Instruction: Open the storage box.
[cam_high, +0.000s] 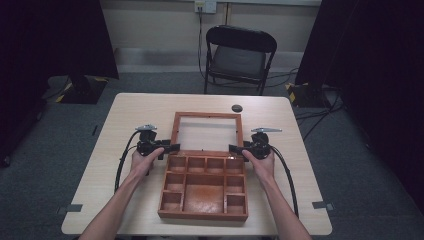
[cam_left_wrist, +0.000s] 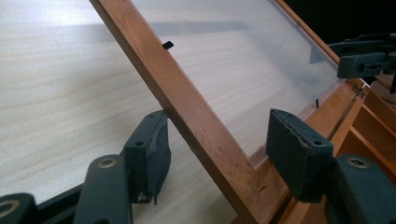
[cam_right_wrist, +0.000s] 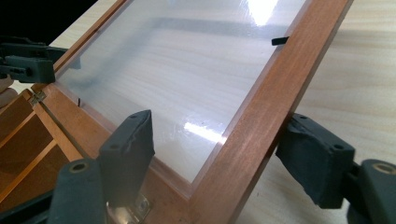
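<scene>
Glass lid (cam_high: 207, 131) of wooden organizer box (cam_high: 204, 192) lying fully open, flat on desk (cam_high: 130, 115). Left gripper (cam_left_wrist: 215, 154) and right gripper (cam_right_wrist: 224, 154) spread, straddling lid's side rails without contact. Likely releasing; next, withdraw both clear.

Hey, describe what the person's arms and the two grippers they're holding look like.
Both forearms are bare, no sleeves or gloves in the high view. The left gripper and right gripper are black, each with a grey three-cornered plate on top and a black cable trailing back along the arm. Up close, the jaws are dark arms with brass-coloured rivets, ending in blocky dark rubbery pads with worn edges.
</scene>
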